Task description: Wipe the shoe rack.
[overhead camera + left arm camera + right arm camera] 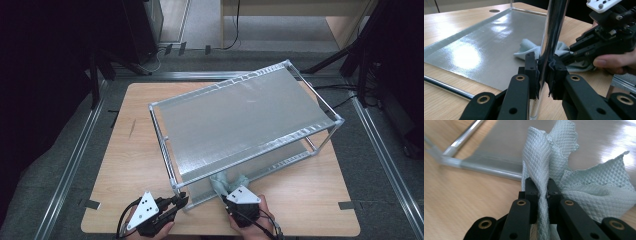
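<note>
At the rack's post (551, 37) – left gripper (544, 72) clamped, right gripper (543, 192) pinching cloth (584, 185)

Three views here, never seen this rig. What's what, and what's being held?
No robot: a person holds a two-jaw black gripper in each hand. The high view looks down on the light wooden table, where a two-tier metal-framed rack with grey sheet shelves stands. The other two pictures come from cameras riding on the grippers, looking along their jaws. The left gripper is clamped on the rack's shiny upright corner post, steadying it. The right gripper pinches a pale green quilted cloth at the near edge of the lower shelf, apparently to wipe it.
</note>
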A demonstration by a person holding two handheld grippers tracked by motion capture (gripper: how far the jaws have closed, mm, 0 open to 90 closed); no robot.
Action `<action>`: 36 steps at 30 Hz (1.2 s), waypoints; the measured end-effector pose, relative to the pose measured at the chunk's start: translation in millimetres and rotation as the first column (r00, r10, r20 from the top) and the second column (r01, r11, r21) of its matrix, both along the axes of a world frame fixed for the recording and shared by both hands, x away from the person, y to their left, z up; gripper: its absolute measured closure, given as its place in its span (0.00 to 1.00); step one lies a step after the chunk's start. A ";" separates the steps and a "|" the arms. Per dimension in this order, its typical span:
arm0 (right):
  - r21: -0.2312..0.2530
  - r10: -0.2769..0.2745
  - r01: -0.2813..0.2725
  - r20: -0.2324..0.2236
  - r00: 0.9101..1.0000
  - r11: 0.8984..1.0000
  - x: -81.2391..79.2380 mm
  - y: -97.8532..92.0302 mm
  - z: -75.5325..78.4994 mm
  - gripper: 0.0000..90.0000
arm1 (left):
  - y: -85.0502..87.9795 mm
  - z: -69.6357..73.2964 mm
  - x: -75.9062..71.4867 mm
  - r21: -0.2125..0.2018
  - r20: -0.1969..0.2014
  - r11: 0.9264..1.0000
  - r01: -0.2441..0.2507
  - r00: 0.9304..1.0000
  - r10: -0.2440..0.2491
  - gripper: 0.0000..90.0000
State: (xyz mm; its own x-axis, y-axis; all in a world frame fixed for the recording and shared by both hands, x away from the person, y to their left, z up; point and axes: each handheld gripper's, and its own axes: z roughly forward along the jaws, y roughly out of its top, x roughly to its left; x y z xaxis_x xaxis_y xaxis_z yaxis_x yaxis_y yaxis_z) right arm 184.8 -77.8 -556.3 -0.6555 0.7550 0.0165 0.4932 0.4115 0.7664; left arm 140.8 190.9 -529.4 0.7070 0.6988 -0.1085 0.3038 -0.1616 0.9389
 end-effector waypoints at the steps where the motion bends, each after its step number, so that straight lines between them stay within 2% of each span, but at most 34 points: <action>1: 0.002 0.009 -0.009 -0.003 1.000 1.000 -1.3 2.5 -0.1 0.93 | -0.2 0.0 0.0 0.000 0.000 1.000 0.001 1.000 -0.001 0.89; 11: 0.010 0.096 -0.096 -0.012 0.995 0.995 -15.6 29.5 -0.9 0.92 | -3.8 -0.2 -0.7 -0.003 -0.002 1.000 0.012 1.000 -0.012 0.89; 15: 0.042 0.131 -0.129 -0.046 0.990 0.991 -19.5 37.2 0.0 0.92 | -5.7 -0.2 -1.3 -0.001 0.000 1.000 0.018 1.000 -0.018 0.89; 19: 0.061 0.165 -0.162 -0.048 0.985 0.985 -26.2 45.0 3.8 0.92 | -7.0 -0.2 -1.9 0.003 0.003 1.000 0.021 1.000 -0.021 0.89; 22: 0.047 0.184 -0.183 -0.030 0.982 0.982 -28.0 47.2 4.5 0.92 | -6.8 -0.2 -2.0 0.006 0.005 1.000 0.022 1.000 -0.022 0.89; 27: 0.039 0.149 -0.148 -0.033 0.988 0.988 -21.3 36.2 2.8 0.92 | -6.5 -0.1 -2.1 0.005 0.003 1.000 0.024 1.000 -0.024 0.89; 29: 0.032 0.119 -0.118 -0.029 0.993 0.993 -16.8 27.5 3.5 0.92 | -6.3 -0.1 -1.9 0.007 0.005 1.000 0.025 1.000 -0.025 0.89; 36: 0.009 0.047 -0.047 -0.008 0.999 0.999 -0.6 0.6 4.5 0.92 | -5.9 -0.2 -2.0 0.007 0.005 1.000 0.026 1.000 -0.026 0.89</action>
